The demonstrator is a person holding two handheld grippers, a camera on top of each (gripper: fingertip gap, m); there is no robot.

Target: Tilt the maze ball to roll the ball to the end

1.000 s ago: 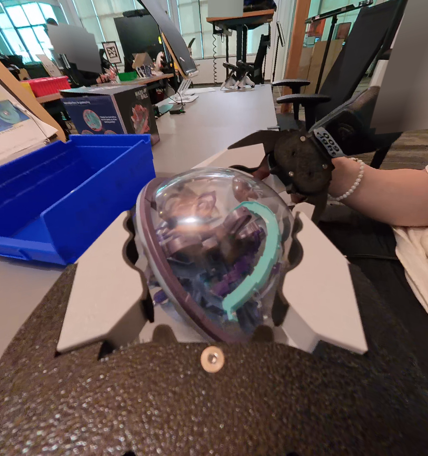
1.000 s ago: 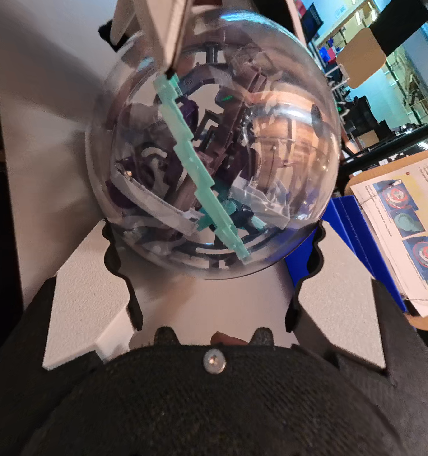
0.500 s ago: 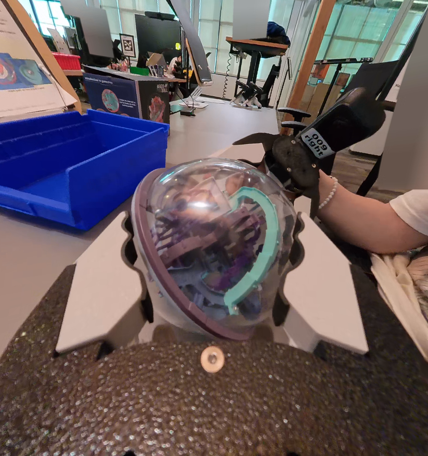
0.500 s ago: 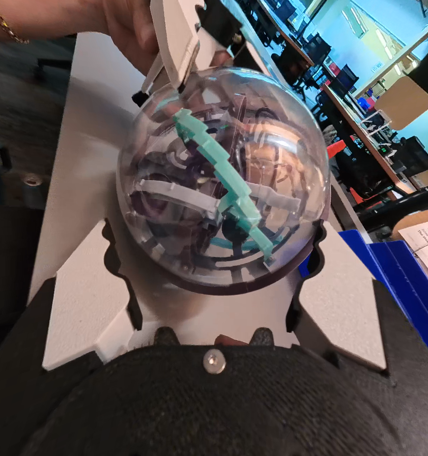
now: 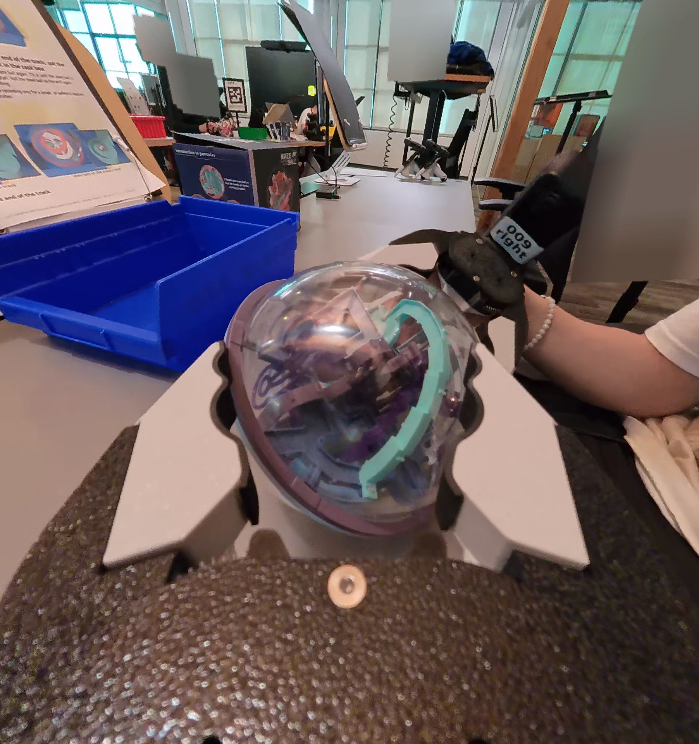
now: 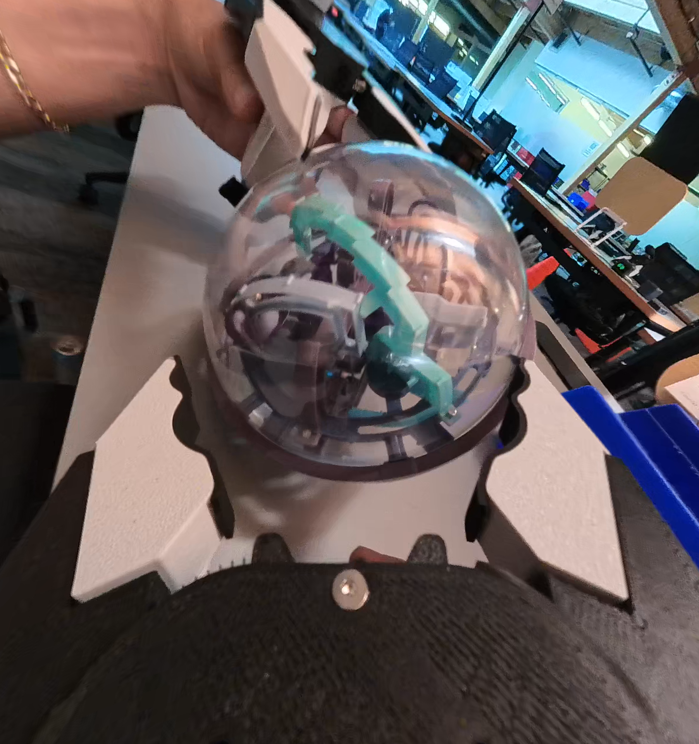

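Note:
The maze ball (image 5: 340, 402) is a clear sphere with a purple equator ring, a teal track and grey and purple tracks inside. It is held just above the grey table (image 5: 380, 201). My left gripper (image 5: 348, 350) is shut on it, with a white finger pressing each side. My right gripper (image 6: 350, 362) is shut on the same ball (image 6: 364, 314) from the opposite side, its pads at the ring. The right gripper also shows behind the ball in the left wrist view (image 5: 480, 277). A left finger (image 6: 283, 92) shows above the ball in the right wrist view. I cannot pick out the small ball inside.
A blue bin (image 5: 98, 282) stands on the table to the left and shows in the right wrist view (image 6: 662, 443). Behind it are a propped instruction sheet (image 5: 38, 120) and a dark product box (image 5: 235, 177). The person's arm (image 5: 621, 362) is on the right.
The ball has turned within the right gripper's view, and its purple ring now shows along the bottom. Both grippers tilted with it. The left fingers closed in slightly on the ball.

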